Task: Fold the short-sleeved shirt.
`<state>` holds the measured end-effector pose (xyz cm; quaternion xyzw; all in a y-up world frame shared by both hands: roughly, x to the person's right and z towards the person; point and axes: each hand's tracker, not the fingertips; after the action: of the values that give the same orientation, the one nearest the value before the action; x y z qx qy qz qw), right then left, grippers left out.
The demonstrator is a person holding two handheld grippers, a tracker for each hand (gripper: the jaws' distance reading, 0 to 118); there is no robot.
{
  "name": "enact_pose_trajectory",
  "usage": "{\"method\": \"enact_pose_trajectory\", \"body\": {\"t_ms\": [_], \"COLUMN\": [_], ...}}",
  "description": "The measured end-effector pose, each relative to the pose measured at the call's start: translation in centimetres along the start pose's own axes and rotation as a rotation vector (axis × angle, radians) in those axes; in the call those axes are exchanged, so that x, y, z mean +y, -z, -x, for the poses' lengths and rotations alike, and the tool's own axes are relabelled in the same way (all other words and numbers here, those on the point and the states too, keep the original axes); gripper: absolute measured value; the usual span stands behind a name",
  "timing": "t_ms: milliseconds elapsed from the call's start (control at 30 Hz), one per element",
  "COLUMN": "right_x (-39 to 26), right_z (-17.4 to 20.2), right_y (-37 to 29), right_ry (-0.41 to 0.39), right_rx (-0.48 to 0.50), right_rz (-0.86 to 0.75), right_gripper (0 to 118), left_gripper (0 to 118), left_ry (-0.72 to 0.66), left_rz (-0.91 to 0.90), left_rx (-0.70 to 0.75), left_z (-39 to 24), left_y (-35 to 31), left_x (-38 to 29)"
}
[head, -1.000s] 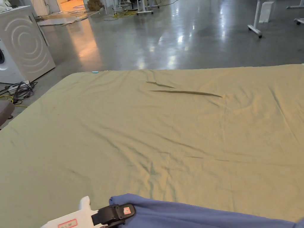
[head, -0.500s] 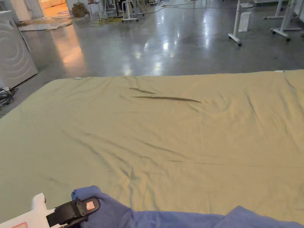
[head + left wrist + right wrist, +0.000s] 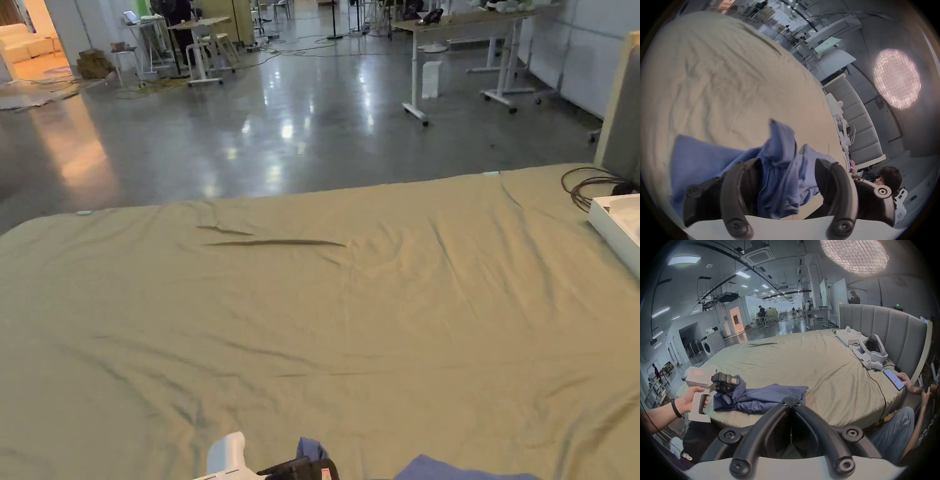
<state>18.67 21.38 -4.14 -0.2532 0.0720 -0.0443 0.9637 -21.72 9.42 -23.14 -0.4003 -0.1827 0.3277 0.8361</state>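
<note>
Shirt: the blue short-sleeved shirt (image 3: pixel 763 398) lies bunched and rumpled at the near edge of the bed, one end lifted off the sheet.
Left tongs: the left tongs (image 3: pixel 786 164) stand with jaws spread wide in the left gripper view, blue cloth hanging loose between them; no pinch shows there. In the right gripper view the left tongs (image 3: pixel 730 382) sit right at the raised end of the shirt, and whether anything is caught there I can't make out.
Left hand: the left hand (image 3: pixel 693 396) wraps the white handle, a dark band on the wrist.
Right tongs: the right tongs (image 3: pixel 791 400) are closed tip to tip with nothing between them, held off the near edge of the bed, the tips seen against the shirt's near side.
Bed: the bed (image 3: pixel 325 312) wears an olive-green sheet, wrinkled, with one long dark crease near the far edge.
Headboard side: a white headset (image 3: pixel 873 352) and a white box (image 3: pixel 848 335) rest on the sheet by the grey padded headboard (image 3: pixel 893 331).
Bystander: a seated person (image 3: pixel 893 439) at the bed's corner holds a phone (image 3: pixel 893 380).
Background: a washing machine (image 3: pixel 713 342) stands across the shiny grey floor.
</note>
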Motion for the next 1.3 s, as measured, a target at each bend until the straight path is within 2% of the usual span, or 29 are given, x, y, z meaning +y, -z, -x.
{"method": "enact_pose_trajectory", "body": {"t_ms": [133, 233, 267, 300, 333, 367, 467, 500, 567, 633, 667, 800, 833, 867, 900, 933, 967, 1000, 1067, 1133, 1200, 1300], "right_x": [-0.6, -1.1, -1.2, -1.4, -1.4, -1.5, -1.6, -1.7, -1.7, -1.7, -1.7, -1.6, -1.5, -1.5, -1.5, -1.6, -1.7, -1.7, -1.7, -1.7, -1.6, -1.7], "right_z": [-1.1, -1.5, -1.5, -1.6, -1.6, -1.4, -1.5, -1.4, -1.5, -1.4, -1.4, -0.6, -0.3, -0.1, 0.1, 0.3, 0.5, 0.7, 1.1, 1.5, 1.9, 1.9], "right_y": [0.4, 0.9, 1.0, 1.0, 1.0, 1.0, 0.7, 0.7, 0.5, 0.6, 0.7, 1.0, 1.0, 1.0, 1.0, 1.2, 1.4, 1.7, 2.0, 2.0, 1.8, 1.7], "right_ry": [0.051, 0.080, 0.082, 0.081, 0.081, 0.079, 0.070, 0.066, 0.061, 0.067, 0.071, 0.046, 0.038, 0.034, 0.035, 0.038, 0.041, 0.041, 0.031, 0.019, 0.018, 0.015], "right_rx": [0.034, 0.048, 0.046, 0.045, 0.045, 0.046, 0.033, 0.026, 0.015, 0.018, 0.021, 0.029, 0.034, 0.044, 0.060, 0.073, 0.081, 0.086, 0.083, 0.085, 0.090, 0.091], "right_rz": [0.005, 0.022, 0.027, 0.031, 0.035, 0.039, 0.049, 0.052, 0.056, 0.059, 0.061, 0.065, 0.063, 0.059, 0.060, 0.063, 0.067, 0.071, 0.084, 0.083, 0.081, 0.091], "right_gripper": [0, 0, 0, 0, 0, 0, 0, 0, 0, 0, 0, 0, 0, 0, 0, 0, 0, 0, 0, 0, 0, 0], "left_gripper": [73, 71, 63, 45, 21, 17, 14, 14, 12, 5, 5, 7, 10, 26, 54, 93, 112, 118, 118, 118, 118, 118], "left_ry": [0.003, -0.023, -0.027, -0.043, -0.062, -0.083, -0.126, -0.107, -0.025, 0.113, 0.121, 0.003, 0.028, 0.035, 0.023, 0.016, 0.013, 0.005, -0.052, -0.164, -0.301, -0.476], "left_rz": [-0.132, -0.157, -0.133, -0.072, -0.020, 0.035, 0.137, 0.144, 0.213, 0.184, 0.189, 0.154, 0.070, 0.028, 0.025, 0.027, 0.022, 0.012, -0.011, -0.050, -0.127, -0.142], "left_rx": [-0.022, 0.025, 0.045, 0.058, 0.048, 0.021, -0.052, -0.017, 0.048, 0.120, 0.099, -0.012, -0.048, -0.098, -0.102, -0.084, -0.027, -0.019, 0.032, 0.030, -0.055, -0.150], "left_z": [-1.1, -0.3, 0.2, 0.7, 1.0, 1.4, 1.7, 1.5, 1.1, 0.4, 0.4, 0.3, 0.5, 0.9, 1.5, 2.2, 3.3, 4.7, 7.5, 10.2, 12.6, 14.6], "left_y": [-4.2, -4.7, -4.1, -2.9, -1.8, -0.5, 3.5, 4.6, 6.4, 6.9, 6.9, 3.6, 1.7, -0.4, -2.2, -3.6, -5.2, -6.7, -9.3, -11.0, -11.4, -9.1], "left_x": [1.0, 0.9, 0.7, 0.3, -0.1, -0.9, -3.4, -4.1, -5.1, -5.1, -4.7, -3.6, -3.5, -3.0, -2.4, -2.1, -1.9, -1.7, -1.8, -2.3, -3.1, -3.8]}}
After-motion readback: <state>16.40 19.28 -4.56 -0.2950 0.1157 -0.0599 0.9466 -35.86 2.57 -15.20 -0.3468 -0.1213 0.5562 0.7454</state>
